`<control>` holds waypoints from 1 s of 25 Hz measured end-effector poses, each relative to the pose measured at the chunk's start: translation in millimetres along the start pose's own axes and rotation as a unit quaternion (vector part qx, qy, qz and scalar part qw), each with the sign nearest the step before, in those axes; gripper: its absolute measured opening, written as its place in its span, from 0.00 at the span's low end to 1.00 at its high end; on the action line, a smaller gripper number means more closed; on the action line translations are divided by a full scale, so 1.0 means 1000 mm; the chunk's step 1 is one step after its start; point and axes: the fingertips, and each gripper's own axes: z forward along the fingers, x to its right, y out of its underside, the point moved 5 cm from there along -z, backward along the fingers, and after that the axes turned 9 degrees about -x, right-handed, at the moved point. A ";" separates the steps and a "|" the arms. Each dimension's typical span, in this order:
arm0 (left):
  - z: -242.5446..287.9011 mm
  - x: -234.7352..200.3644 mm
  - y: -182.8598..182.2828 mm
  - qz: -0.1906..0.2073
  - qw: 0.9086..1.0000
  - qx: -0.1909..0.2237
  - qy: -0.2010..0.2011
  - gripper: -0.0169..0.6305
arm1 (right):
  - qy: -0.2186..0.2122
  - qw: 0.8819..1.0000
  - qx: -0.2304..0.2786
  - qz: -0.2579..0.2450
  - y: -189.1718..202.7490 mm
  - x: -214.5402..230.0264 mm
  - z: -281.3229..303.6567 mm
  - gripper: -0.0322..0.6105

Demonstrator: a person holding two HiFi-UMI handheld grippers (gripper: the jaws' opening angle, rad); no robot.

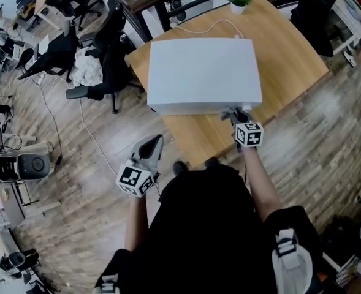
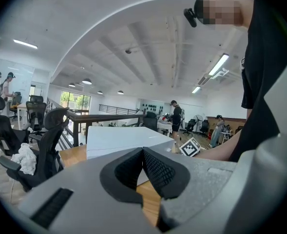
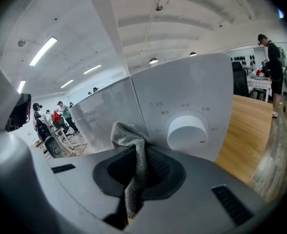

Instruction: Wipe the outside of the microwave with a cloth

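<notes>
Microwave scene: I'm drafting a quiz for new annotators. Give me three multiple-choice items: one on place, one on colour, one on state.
1. The microwave stands on:
A. the floor
B. the wooden table
C. a chair

2. The cloth is:
A. red
B. grey
C. yellow

3. The jaws of the right gripper are:
A. open and empty
B. shut on the dial
C. shut on the cloth

Key: B, the head view shows it on the tabletop; B, it shows as grey knit in the right gripper view; C, the cloth hangs pinched between the jaws.

Right gripper (image 3: 138,172) pinches grey cloth (image 3: 133,152) against microwave (image 3: 182,108) front.
</notes>
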 end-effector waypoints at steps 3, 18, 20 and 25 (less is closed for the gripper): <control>0.003 0.006 -0.004 0.002 1.000 0.000 0.002 0.03 | 0.003 1.000 -0.001 0.016 0.002 0.007 -0.006 0.08; 0.000 0.011 0.002 -0.006 1.000 -0.006 -0.014 0.03 | -0.009 0.999 -0.016 0.031 0.013 0.014 0.003 0.08; -0.001 0.009 0.003 -0.007 1.000 -0.005 -0.015 0.03 | -0.006 0.999 -0.021 0.035 0.016 0.015 0.007 0.08; -0.005 0.004 0.003 -0.005 1.000 -0.007 -0.019 0.03 | 0.002 0.999 -0.020 0.045 0.019 0.018 0.015 0.08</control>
